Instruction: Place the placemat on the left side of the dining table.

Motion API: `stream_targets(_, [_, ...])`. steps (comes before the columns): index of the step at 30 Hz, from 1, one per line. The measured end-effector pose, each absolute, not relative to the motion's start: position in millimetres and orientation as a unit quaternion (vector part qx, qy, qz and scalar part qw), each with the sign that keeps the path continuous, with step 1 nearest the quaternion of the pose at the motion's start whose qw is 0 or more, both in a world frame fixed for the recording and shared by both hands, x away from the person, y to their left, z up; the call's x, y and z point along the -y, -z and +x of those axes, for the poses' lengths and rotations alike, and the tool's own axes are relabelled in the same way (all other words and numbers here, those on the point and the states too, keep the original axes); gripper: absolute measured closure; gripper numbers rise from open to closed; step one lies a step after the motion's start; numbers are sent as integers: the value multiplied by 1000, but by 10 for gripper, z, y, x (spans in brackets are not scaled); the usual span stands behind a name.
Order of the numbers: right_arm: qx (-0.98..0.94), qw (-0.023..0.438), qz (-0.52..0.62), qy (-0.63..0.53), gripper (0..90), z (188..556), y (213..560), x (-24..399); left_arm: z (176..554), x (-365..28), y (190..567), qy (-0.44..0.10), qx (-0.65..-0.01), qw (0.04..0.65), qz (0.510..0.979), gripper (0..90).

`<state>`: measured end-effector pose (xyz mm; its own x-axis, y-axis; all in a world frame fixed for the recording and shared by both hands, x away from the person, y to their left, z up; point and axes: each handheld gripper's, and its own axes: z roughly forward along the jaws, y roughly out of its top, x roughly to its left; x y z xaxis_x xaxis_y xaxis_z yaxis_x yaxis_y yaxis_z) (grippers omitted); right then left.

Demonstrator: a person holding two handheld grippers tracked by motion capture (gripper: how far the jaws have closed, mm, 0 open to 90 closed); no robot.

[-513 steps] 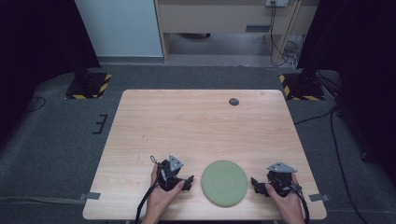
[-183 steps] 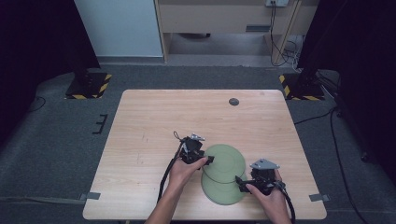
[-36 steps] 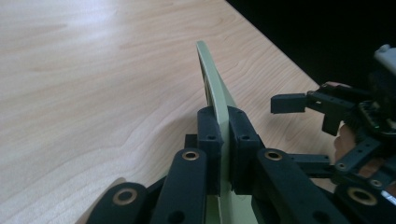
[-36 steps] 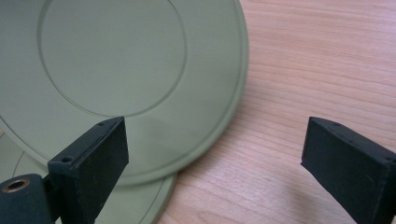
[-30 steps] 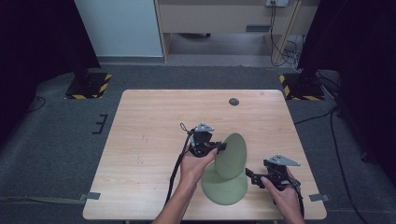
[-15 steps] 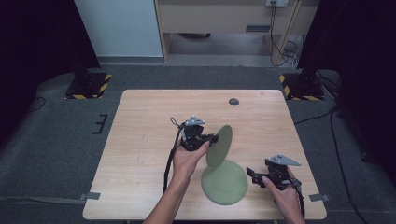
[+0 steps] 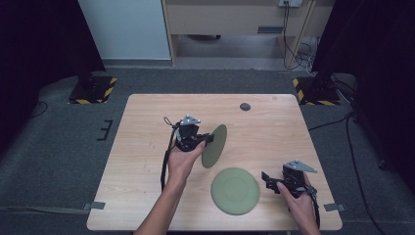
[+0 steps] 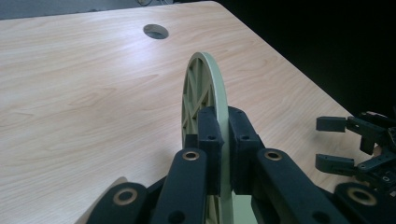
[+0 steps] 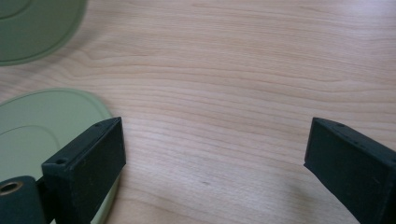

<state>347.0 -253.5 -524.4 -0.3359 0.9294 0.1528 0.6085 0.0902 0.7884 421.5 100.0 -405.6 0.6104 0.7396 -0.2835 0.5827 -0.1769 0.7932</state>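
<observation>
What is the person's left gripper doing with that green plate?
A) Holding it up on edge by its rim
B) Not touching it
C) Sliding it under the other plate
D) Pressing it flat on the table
A: the left gripper has its jaws shut on the rim of the lifted plate, which stands on edge above the table.

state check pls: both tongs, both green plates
Left tongs: shut on the lifted plate's rim.
Lifted plate: off the table, on edge.
Right tongs: open, holding nothing.
Second plate: flat on the table, untouched.

Wooden table, hole near far edge
</observation>
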Motion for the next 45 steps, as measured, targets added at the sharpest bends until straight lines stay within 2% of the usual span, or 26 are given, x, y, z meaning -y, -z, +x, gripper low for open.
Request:
stream_targets(23, [-703,216,565,-373,56,3606,5339,2568,4458,-1329,3942,-97,-449,465,757,854])
stream_targets(45, [-695,215,583,-363,56,3664,5369,2623,4422,-1684,3914,-123,-465,461,745,854])
